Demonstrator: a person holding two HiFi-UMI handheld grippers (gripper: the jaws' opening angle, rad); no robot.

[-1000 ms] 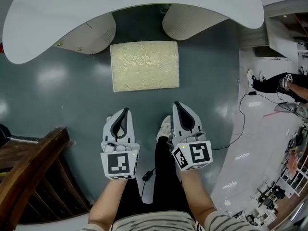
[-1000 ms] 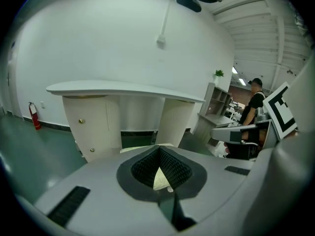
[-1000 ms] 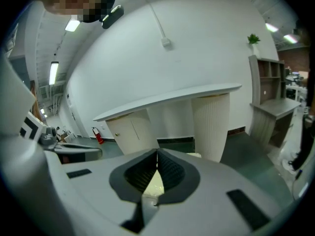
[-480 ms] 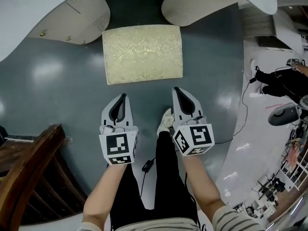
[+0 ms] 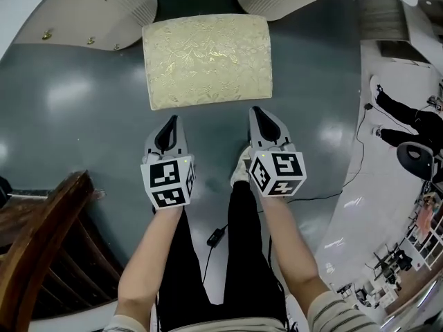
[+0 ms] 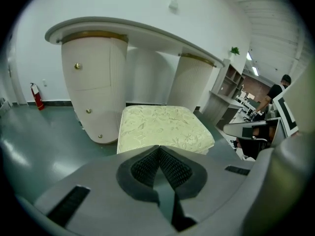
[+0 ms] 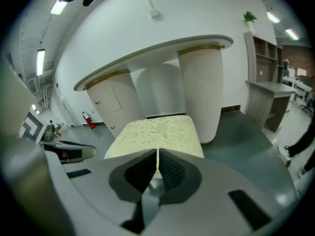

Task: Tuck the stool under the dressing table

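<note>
The stool [image 5: 206, 59] has a pale gold patterned cushion and stands on the grey-green floor just in front of the white dressing table [image 5: 104, 5], level with the gap between the table's two ribbed pedestals. My left gripper [image 5: 172, 118] hovers just short of the stool's near edge, jaws shut and empty. My right gripper [image 5: 254, 109] is level with it near the stool's right corner, also shut with nothing held. Beyond the closed tips, the left gripper view shows the stool [image 6: 162, 129] and so does the right gripper view, with the stool [image 7: 157, 134] close ahead.
A dark wooden chair [image 5: 41, 241] stands at the lower left. The person's legs and a white shoe [image 5: 241, 168] are below the grippers, with a cable [image 5: 216, 237] on the floor. A raised white platform [image 5: 387, 185] runs along the right, with another person [image 5: 408, 120] on it.
Both grippers have come down and closer to the stool's near edge. The stool looks larger and higher in the head view. The jaws stayed shut.
</note>
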